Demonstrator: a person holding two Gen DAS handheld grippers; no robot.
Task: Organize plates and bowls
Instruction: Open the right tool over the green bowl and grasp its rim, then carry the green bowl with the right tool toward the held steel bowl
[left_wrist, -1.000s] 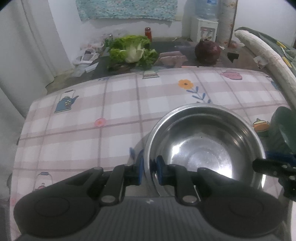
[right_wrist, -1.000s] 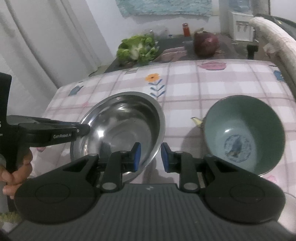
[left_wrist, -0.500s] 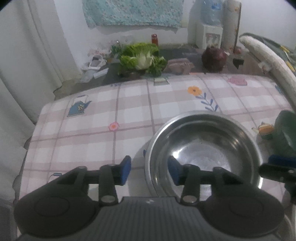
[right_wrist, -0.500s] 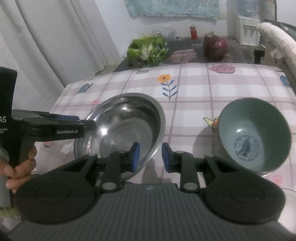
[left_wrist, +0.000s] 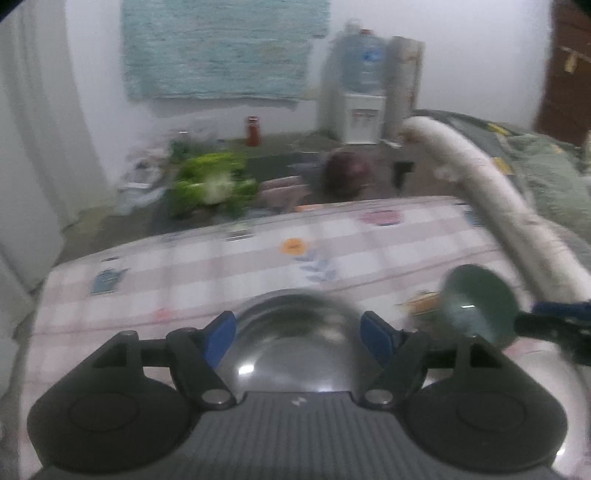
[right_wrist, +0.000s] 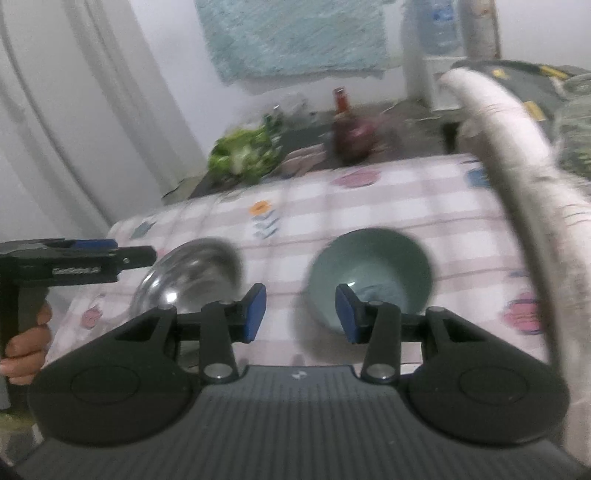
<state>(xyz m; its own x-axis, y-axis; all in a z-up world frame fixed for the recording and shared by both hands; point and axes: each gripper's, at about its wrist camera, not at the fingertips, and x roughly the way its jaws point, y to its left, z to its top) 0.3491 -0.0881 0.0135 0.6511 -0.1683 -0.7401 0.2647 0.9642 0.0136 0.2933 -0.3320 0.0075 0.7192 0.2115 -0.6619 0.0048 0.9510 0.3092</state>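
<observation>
The tabletop (right_wrist: 369, 206), under a pink checked cloth, carries two bowls side by side, a little apart. The larger, the steel bowl (left_wrist: 295, 339), lies at 6 o'clock in the left wrist view, straight ahead of the left gripper (left_wrist: 297, 338), whose jaws are opening wide with nothing pressed between them. The smaller green bowl (right_wrist: 369, 273) sits at the centre of the right wrist view, just beyond the right gripper (right_wrist: 297, 308); those jaws are opening too, at a middling gap, bare.

Both bowls look empty, though blur hides detail; the green one shows a dark mark on its floor.

Judging by this, the steel bowl is placed and the green one comes next: the right jaws need to straddle its near rim, close, and lift it, probably into the steel bowl.
</observation>
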